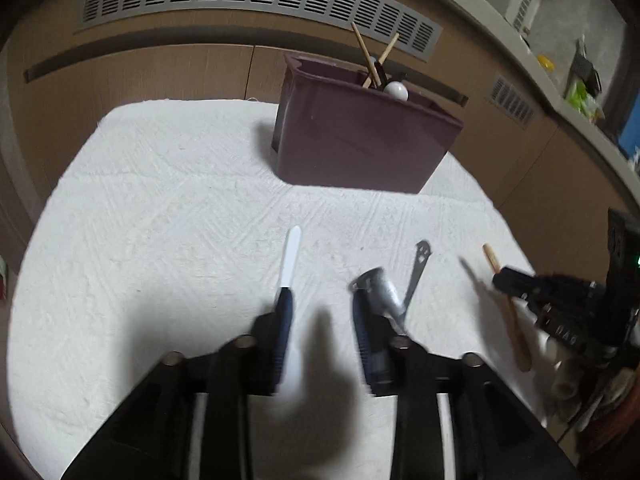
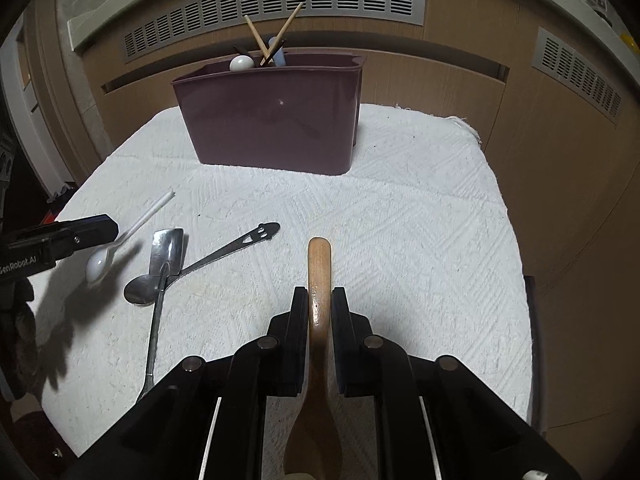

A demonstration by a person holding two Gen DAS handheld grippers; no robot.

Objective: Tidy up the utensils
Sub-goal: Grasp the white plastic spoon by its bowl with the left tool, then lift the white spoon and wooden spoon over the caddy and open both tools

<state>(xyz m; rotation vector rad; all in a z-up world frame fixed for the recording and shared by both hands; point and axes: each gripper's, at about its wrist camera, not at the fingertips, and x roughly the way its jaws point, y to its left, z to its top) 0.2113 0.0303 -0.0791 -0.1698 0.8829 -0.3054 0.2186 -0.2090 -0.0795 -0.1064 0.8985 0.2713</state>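
My right gripper (image 2: 320, 296) is clamped on the handle of a wooden spoon (image 2: 319, 256). Both pads press its sides; the handle's end juts forward past my fingertips and the bowl trails back beneath the gripper, above a white textured cloth (image 2: 400, 240).

My left gripper (image 1: 322, 308) stands with its jaws well apart. A white plastic spoon (image 1: 290, 256) lies along the inner face of its left finger, handle pointing ahead, and nothing presses it from the other side. The picture is blurred there, so I cannot tell whether it rests on the cloth or hangs clear of it.

Just beside the left gripper's other finger is a shovel-shaped metal spoon (image 1: 376, 288), crossed with a metal spoon with a smiling face cut into its handle (image 1: 418, 268). Both lie between my two grippers.

Straight ahead of both, at the cloth's far side, stands a maroon utensil bin (image 2: 272, 120) holding crossed wooden chopsticks (image 2: 276, 36) and a round white spoon bowl (image 2: 241, 63).

On the left gripper's side, seen from the right wrist, white lettering reads "enRobot.AI", its start cut off at the picture's edge.
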